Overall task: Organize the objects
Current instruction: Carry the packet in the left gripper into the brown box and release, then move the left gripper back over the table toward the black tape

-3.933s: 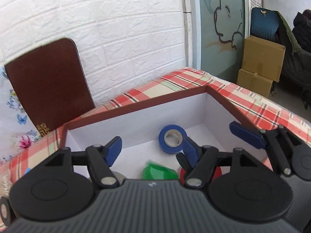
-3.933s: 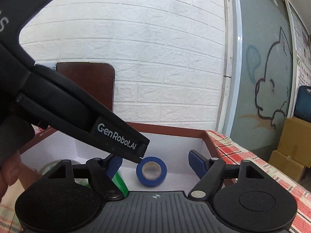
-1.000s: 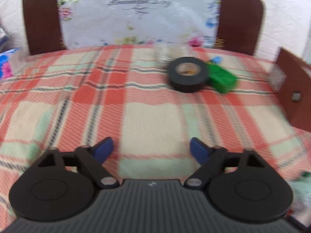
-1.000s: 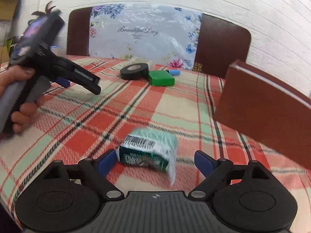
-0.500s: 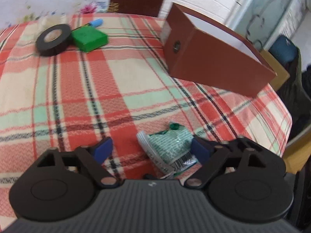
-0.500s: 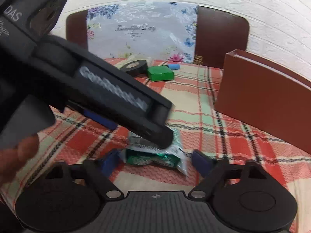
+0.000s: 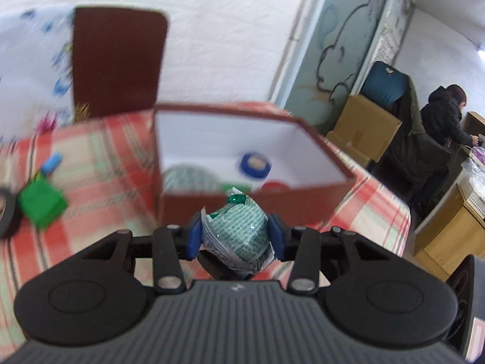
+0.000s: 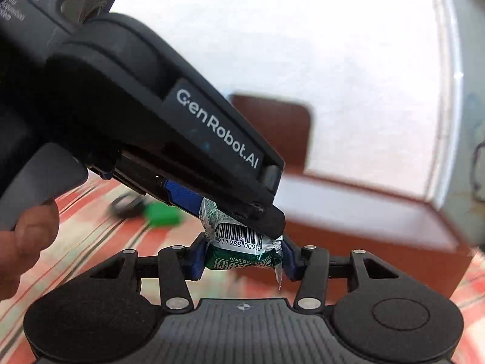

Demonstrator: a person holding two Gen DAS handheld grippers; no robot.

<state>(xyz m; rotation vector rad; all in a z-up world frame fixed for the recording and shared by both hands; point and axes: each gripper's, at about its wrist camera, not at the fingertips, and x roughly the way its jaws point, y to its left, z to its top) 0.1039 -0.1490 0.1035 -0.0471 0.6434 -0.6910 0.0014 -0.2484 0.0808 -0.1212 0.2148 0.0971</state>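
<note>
A green-and-white snack packet (image 7: 235, 227) is pinched by both grippers at once, w/ jaws closing on it; the step in hand is judged to be the carry toward the brown box (image 7: 321, 145), w/ drop-in as the next move. In the left wrist view, lower centre, the packet is seen squeezed between the blue pads (image 7: 194, 236) of the left gripper (image 7: 235, 236), its twisted green end poking up past the fingertips. In the right wrist view, lower centre, the same packet (image 8: 242, 251) is seen held crosswise between the pads of the right gripper (image 8: 242, 257), barcode facing up, while the left gripper's black body (image 8: 169, 139) comes down from upper left and its tip rests on the packet's top. A thumb (image 8: 36, 227) is visible at left edge. The box stands open at frame centre in the left view, just behind the packet; a blue tape roll (image 7: 254, 163), a red item and a patterned item are seen inside, blurred. On the plaid cloth (image 7: 91, 166) at left, a green block (image 7: 41, 203), a black tape roll (image 7: 6, 212) and a small blue item remain outside. Next move likely calls for lifting over the near wall, then releasing; one grip prob. must let go first so the wrapper isn't torn.
</note>
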